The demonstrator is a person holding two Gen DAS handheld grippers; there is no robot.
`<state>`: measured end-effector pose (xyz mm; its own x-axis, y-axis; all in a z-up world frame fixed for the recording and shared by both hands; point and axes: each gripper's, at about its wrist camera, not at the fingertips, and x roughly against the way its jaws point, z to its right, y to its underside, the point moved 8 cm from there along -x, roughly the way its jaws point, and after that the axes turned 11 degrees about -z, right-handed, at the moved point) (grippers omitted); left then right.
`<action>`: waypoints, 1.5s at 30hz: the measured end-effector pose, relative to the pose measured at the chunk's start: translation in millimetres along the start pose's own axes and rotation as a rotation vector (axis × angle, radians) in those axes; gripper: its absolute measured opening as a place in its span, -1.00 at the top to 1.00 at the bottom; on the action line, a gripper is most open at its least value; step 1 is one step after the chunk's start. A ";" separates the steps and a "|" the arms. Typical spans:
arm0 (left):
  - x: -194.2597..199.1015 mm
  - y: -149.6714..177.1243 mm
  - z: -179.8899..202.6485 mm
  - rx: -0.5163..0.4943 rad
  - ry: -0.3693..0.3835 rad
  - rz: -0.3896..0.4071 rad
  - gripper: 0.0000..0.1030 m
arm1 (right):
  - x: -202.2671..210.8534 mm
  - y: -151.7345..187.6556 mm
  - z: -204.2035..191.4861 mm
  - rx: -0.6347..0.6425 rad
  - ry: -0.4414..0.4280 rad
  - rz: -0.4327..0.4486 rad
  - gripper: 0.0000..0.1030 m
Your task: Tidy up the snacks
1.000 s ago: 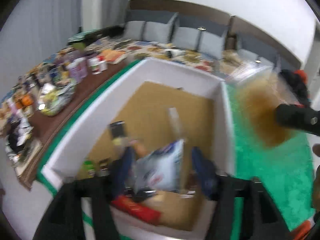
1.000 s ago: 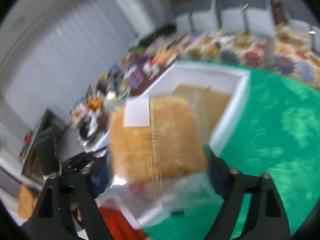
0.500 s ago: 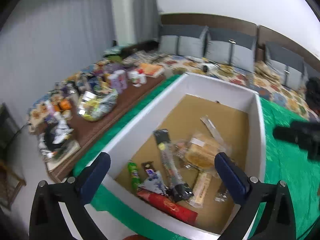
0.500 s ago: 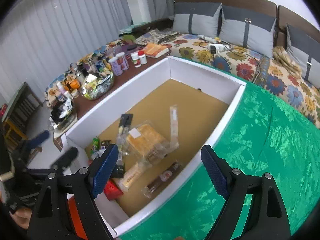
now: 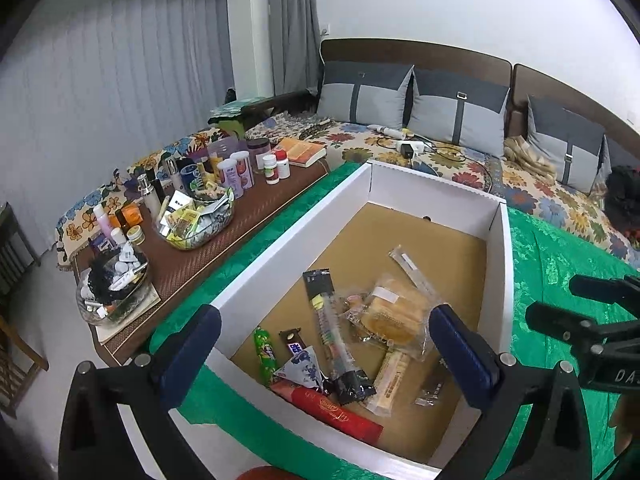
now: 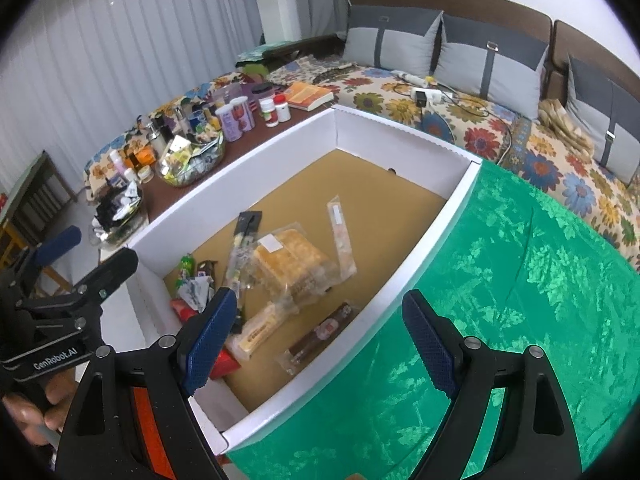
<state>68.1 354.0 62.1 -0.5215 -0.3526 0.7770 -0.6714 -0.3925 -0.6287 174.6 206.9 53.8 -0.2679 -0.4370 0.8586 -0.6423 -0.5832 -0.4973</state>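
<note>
Over the white cardboard box with a brown floor (image 5: 498, 264), I hold my left gripper (image 5: 324, 350) spread wide, nothing between its blue pads. My right gripper (image 6: 316, 338) hangs over the box's near rim, also wide and empty. Inside lie the clear-wrapped golden cake (image 6: 294, 262), a long black-topped stick packet (image 5: 326, 320), a red wrapper (image 5: 340, 412) and a green sachet (image 5: 265, 354). Green patterned cloth (image 6: 520, 300) lies beneath the box.
</note>
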 end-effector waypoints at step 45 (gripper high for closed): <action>-5.2 2.4 -31.6 0.024 0.016 -0.087 -1.00 | -0.5 4.3 -42.8 0.022 0.065 -0.060 -0.70</action>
<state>52.5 381.7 57.6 -0.4702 -0.3030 0.8289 -0.7019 -0.4411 -0.5593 141.2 233.9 56.6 -0.2759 -0.3555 0.8930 -0.6427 -0.6226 -0.4464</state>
